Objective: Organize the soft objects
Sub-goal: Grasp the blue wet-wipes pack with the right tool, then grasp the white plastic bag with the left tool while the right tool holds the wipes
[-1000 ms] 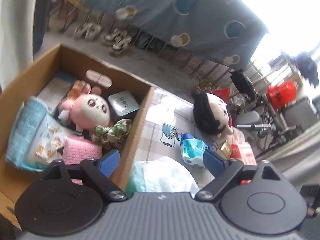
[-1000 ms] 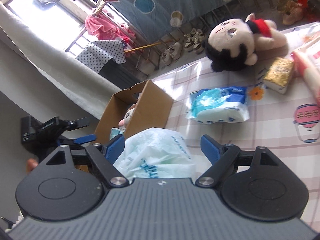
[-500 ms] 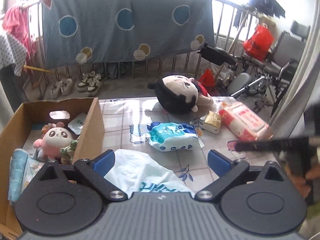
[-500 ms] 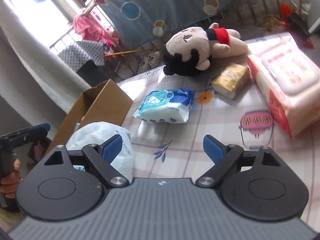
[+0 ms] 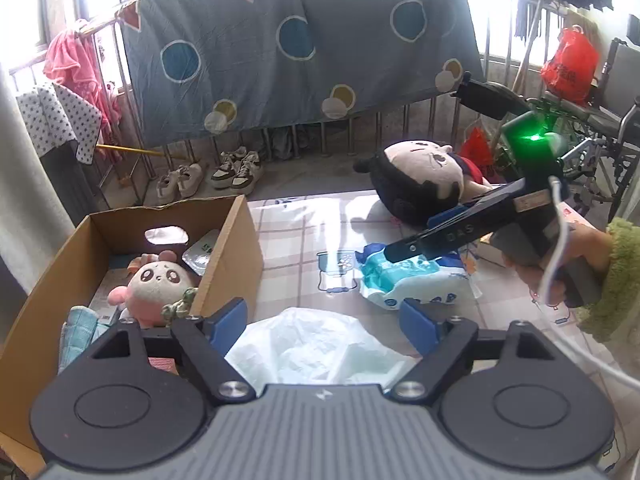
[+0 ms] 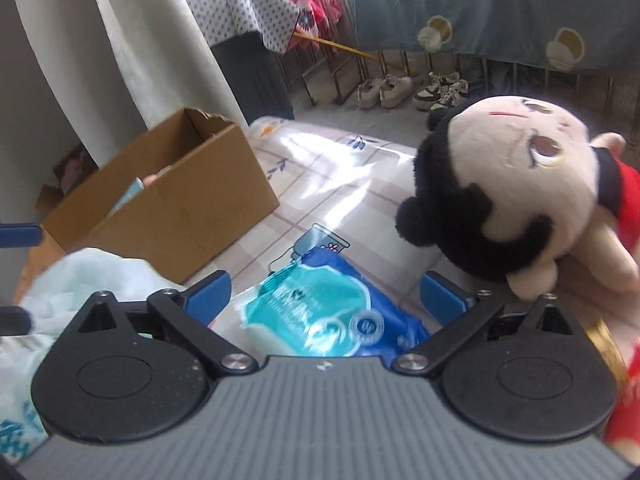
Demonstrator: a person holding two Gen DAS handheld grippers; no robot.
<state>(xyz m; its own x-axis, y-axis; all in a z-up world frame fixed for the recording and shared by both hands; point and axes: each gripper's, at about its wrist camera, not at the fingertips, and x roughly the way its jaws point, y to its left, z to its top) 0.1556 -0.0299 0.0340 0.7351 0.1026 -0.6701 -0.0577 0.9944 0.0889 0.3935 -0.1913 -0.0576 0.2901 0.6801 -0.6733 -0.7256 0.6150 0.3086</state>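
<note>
Right gripper (image 6: pixel 324 296) has swung down over the blue-and-teal plastic tissue pack (image 6: pixel 320 312), jaws just widened, empty; left gripper (image 5: pixel 324 318) narrowing over the white plastic bag (image 5: pixel 312 348), not gripping. Next: clamp pack, carry left to the cardboard box (image 5: pixel 236 248).

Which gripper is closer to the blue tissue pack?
Right. The right gripper hangs open just over the blue tissue pack; the left gripper is over the white plastic bag, farther away.
</note>
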